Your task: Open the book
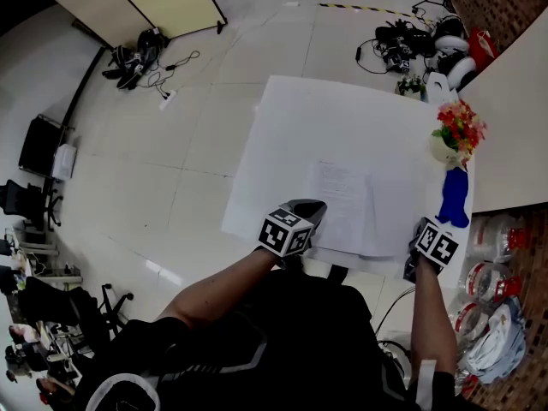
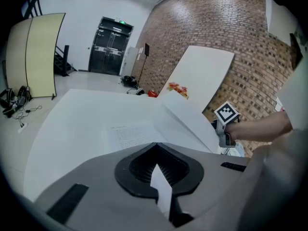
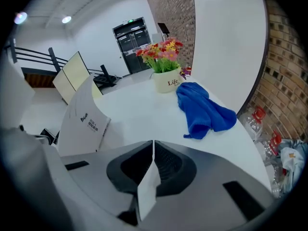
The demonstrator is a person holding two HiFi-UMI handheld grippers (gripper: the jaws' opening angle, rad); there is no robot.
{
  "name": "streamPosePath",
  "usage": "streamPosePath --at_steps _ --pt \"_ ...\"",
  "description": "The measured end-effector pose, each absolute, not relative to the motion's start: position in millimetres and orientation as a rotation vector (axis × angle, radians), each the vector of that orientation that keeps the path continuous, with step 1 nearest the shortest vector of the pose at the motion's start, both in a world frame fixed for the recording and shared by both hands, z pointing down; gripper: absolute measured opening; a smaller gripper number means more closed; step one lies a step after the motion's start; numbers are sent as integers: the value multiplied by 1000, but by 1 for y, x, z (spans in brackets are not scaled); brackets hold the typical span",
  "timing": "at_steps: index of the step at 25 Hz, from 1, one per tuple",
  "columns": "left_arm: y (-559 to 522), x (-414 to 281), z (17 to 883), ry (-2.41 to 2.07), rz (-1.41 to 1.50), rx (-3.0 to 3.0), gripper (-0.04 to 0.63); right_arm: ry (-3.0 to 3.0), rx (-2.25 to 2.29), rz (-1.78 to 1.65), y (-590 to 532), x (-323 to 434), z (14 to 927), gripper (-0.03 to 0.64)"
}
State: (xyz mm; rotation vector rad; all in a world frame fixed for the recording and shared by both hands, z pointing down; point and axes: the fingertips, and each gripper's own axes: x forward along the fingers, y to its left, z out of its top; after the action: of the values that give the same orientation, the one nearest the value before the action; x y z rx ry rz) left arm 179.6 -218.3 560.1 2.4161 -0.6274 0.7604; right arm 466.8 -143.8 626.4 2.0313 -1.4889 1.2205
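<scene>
We find the left tongs (image 2: 157, 150) closed, their jaws pinched together on a thin white sheet (image 2: 161, 189) that shows edge-on between the pads. The right tongs (image 3: 153, 148) are closed in the same way on a second white sheet (image 3: 146, 189). From so near we cannot settle whether either sheet is a page or the cover.

The book (image 1: 342, 205) lies at the near edge of the white table (image 1: 291, 118), between the two tongs, and is partly open. A printed page (image 2: 131, 134) lies flat, and a white cover (image 2: 187, 118) slopes up from it toward the right tongs.

Beyond the right tongs a blue cloth (image 3: 204, 107) lies on the table, just beside a pot of flowers (image 3: 166, 81).
</scene>
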Motion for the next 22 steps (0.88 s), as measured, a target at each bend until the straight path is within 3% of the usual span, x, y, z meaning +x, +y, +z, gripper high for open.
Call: streamPosePath --at_steps 16,22 --pt "-221 153 562 -669 724 2388 -5 -1465 2102 1219 -135 473 615 2" --pt "-226 124 564 -738 717 2356 -5 -1806 2017 1187 -182 412 555 2"
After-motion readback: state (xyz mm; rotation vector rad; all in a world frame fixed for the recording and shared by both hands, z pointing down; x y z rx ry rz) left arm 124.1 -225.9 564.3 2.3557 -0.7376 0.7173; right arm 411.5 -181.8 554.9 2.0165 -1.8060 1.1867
